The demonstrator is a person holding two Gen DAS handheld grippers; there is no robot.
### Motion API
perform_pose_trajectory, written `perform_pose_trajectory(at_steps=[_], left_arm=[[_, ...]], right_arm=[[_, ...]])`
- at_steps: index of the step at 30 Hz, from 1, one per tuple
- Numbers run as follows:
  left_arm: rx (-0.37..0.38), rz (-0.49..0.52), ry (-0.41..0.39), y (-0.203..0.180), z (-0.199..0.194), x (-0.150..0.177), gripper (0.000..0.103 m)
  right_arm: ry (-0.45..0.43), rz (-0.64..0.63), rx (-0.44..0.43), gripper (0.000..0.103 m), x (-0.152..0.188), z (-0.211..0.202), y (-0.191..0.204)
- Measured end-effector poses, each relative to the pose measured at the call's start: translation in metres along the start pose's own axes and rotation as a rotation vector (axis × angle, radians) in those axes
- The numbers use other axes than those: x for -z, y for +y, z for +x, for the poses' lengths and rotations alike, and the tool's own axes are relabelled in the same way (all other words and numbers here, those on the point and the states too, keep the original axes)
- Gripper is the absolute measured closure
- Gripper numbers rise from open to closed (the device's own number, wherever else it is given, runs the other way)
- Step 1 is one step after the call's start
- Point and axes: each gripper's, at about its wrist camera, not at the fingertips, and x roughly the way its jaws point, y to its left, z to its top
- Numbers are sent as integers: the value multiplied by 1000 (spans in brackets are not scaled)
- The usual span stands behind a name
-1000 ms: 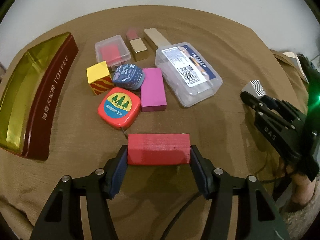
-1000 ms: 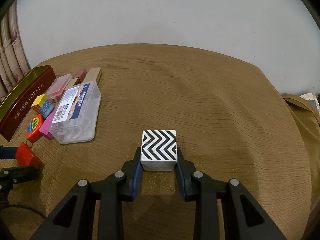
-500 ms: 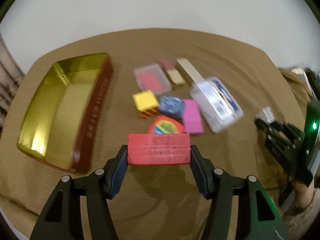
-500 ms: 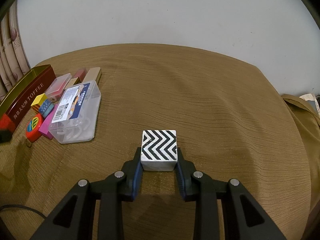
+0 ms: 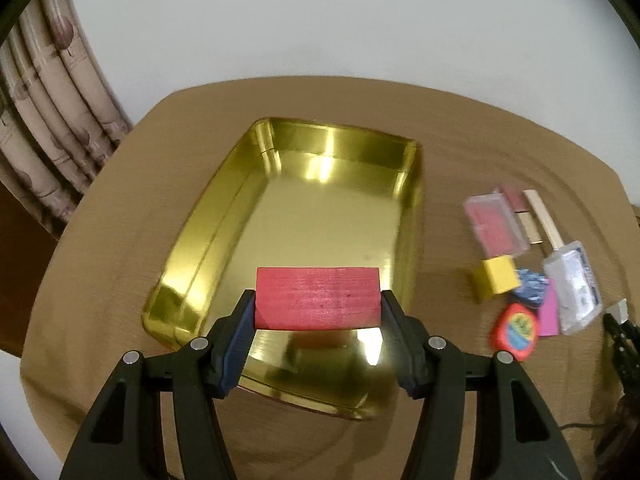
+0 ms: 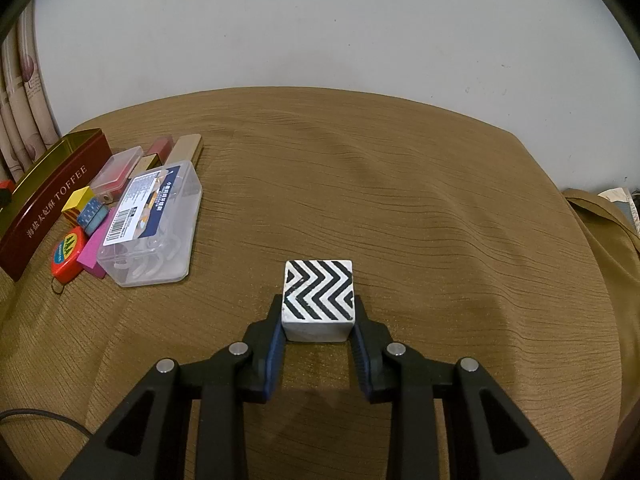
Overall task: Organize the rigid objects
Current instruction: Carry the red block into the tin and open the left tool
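My left gripper [image 5: 318,304] is shut on a red block [image 5: 318,298] and holds it above the near end of the open gold tin [image 5: 208,236]. The tin also shows in the right wrist view [image 6: 52,200], dark red outside with "TOFFEE" lettering. My right gripper [image 6: 319,318] is shut on a black-and-white zigzag cube [image 6: 319,296] low over the brown tablecloth [image 6: 400,200].
Right of the tin lies a cluster: a clear plastic box [image 6: 154,224], a small clear case [image 5: 494,226], a yellow cube [image 5: 498,274], a red tape measure [image 5: 516,332], a pink block [image 5: 549,314], a blue patterned piece [image 5: 530,292] and gold bars [image 6: 184,148]. A curtain [image 5: 52,128] hangs at left.
My left gripper has swung left with the red block, from in front of the cluster to above the gold tin. The right gripper and its cube have not moved.
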Motion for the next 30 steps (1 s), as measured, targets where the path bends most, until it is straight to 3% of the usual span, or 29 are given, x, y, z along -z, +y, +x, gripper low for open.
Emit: perform_pose_trajectory(at_steps=[11, 30], left_arm=[[-36, -9, 59, 23, 50, 8, 47], [-50, 7, 66, 33, 69, 11, 45]], right_arm=[[-1, -14, 13, 73, 0, 0, 2], [0, -11, 8, 73, 0, 0, 2]])
